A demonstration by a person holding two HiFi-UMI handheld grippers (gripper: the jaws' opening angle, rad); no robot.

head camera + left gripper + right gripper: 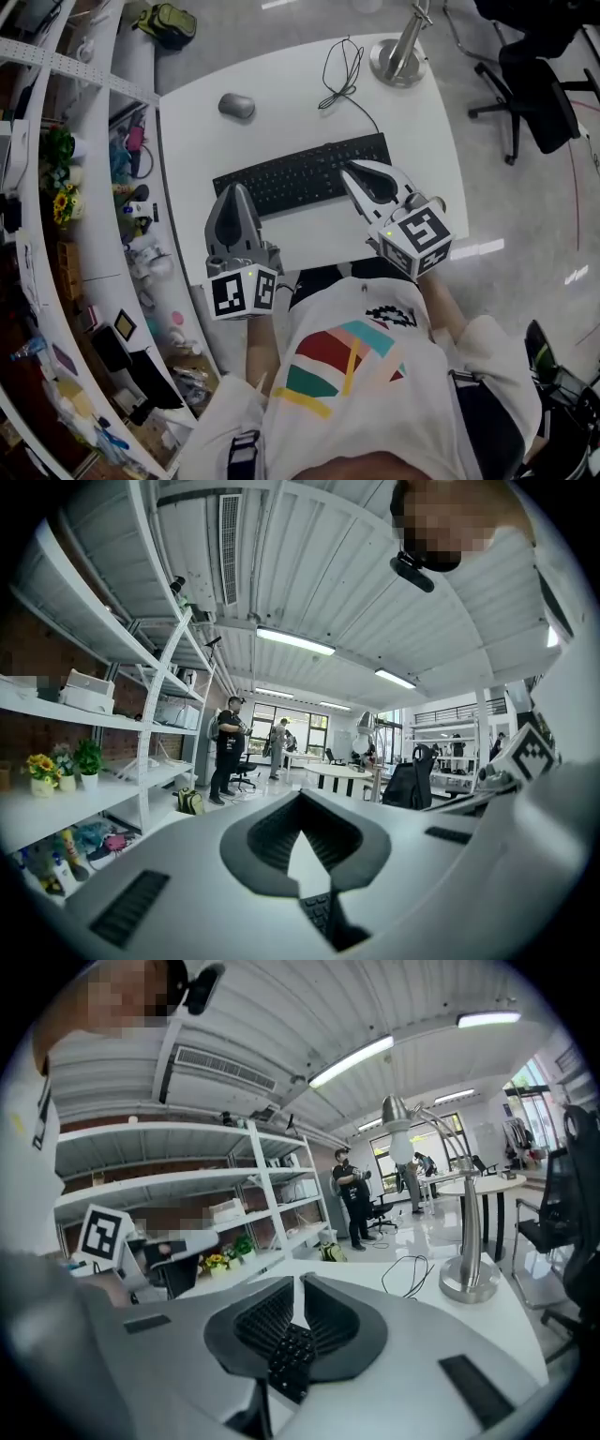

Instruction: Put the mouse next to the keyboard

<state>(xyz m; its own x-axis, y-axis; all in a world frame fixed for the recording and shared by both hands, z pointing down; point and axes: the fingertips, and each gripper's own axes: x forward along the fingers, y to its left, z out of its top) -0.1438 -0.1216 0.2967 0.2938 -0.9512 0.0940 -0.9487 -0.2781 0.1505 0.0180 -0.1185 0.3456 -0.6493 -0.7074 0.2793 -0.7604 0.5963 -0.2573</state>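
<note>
A grey mouse [236,106] lies near the far left corner of the white desk [422,141], apart from the black keyboard [300,175] in the desk's middle. My left gripper [234,192] hovers at the keyboard's near left end, jaws shut and nothing between them. My right gripper [349,171] is over the keyboard's right end, also shut and holding nothing. Keyboard keys [292,1358] show through the hollow between the right gripper's jaws, and keyboard keys [319,911] show below the left gripper's. Neither gripper view shows the mouse.
A lamp's round metal base [398,58] stands at the desk's far right, with a coiled black cable [342,70] beside it. Cluttered shelves [94,187] run along the left. An office chair [539,94] is on the right. People stand far off in the room.
</note>
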